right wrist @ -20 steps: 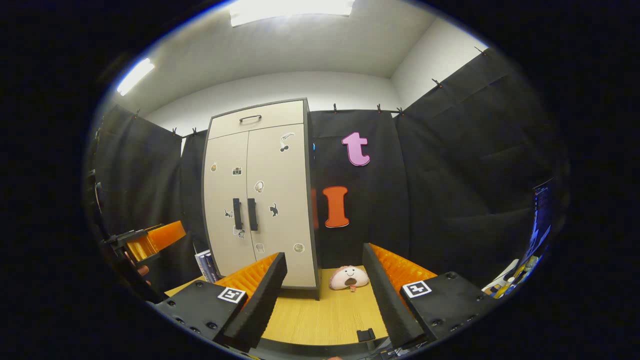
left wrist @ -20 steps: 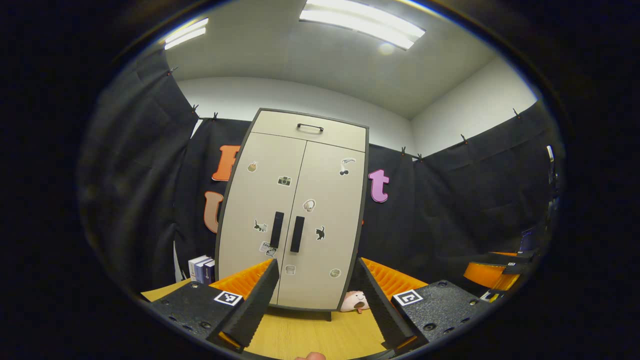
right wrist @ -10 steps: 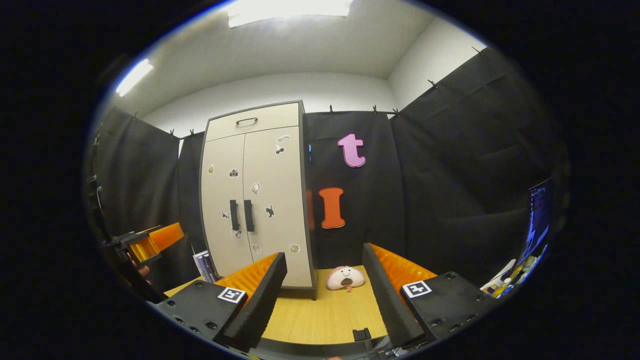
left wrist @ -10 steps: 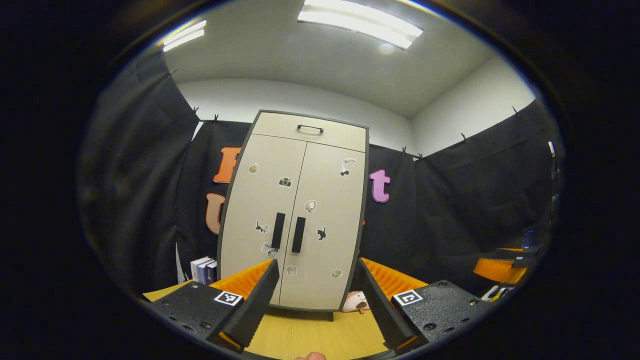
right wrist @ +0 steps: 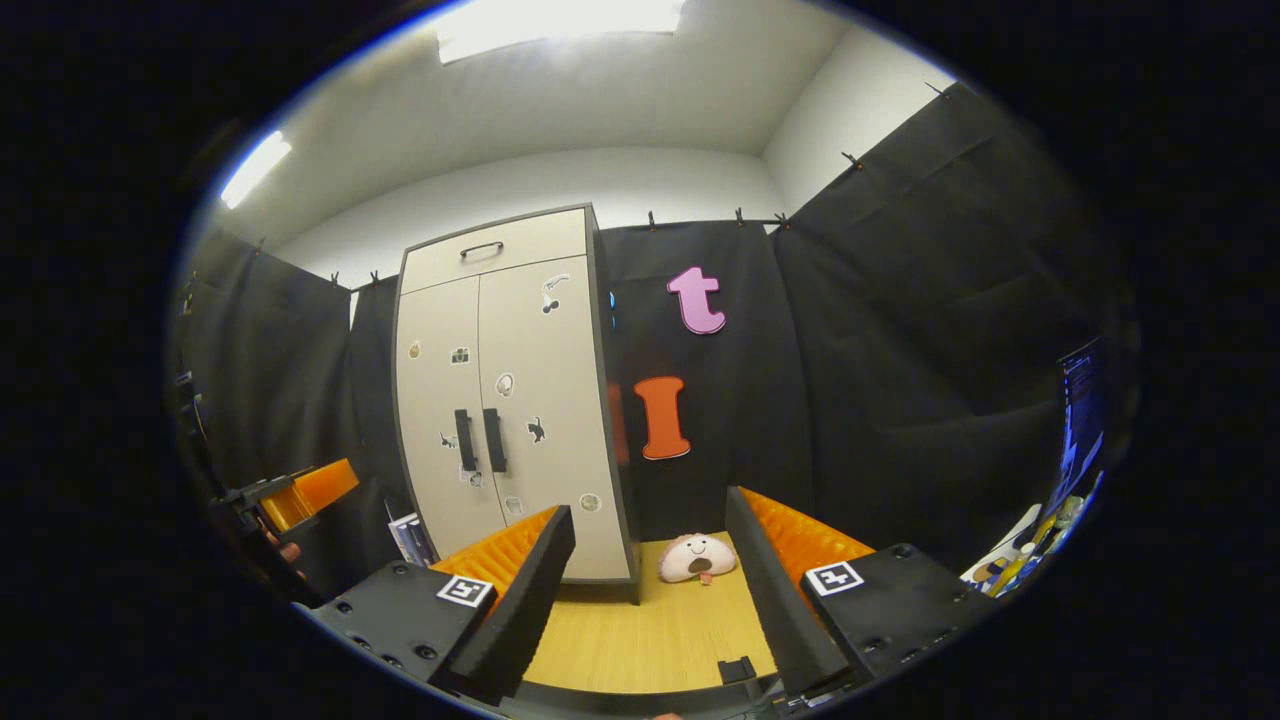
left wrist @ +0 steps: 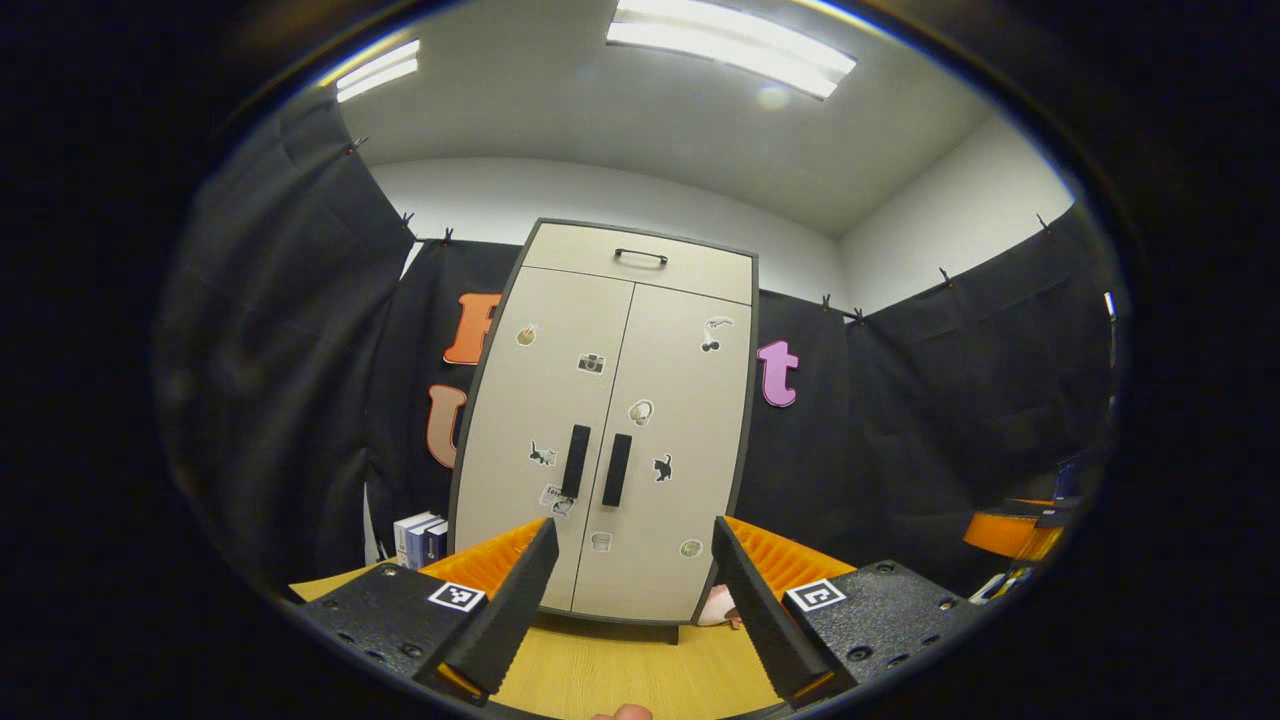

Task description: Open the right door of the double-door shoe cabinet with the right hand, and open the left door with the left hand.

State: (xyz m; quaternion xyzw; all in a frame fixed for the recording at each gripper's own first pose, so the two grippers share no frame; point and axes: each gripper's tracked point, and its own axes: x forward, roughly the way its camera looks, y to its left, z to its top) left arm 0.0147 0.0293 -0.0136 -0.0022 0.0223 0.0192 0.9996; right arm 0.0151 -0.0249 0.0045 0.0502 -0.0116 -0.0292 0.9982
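Shoe cabinet (left wrist: 610,440), upright at counter (right wrist: 650,630) rear, doors closed: rigid, probably light-swinging panels; grasp slim black vertical handles (left wrist: 596,465) at centre seam; left claw (left wrist: 630,600) and right claw (right wrist: 650,590) both spread, empty.

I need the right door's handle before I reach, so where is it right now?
In the right gripper view the right door handle is a black vertical bar left of centre, just right of the left door handle, above the right gripper.
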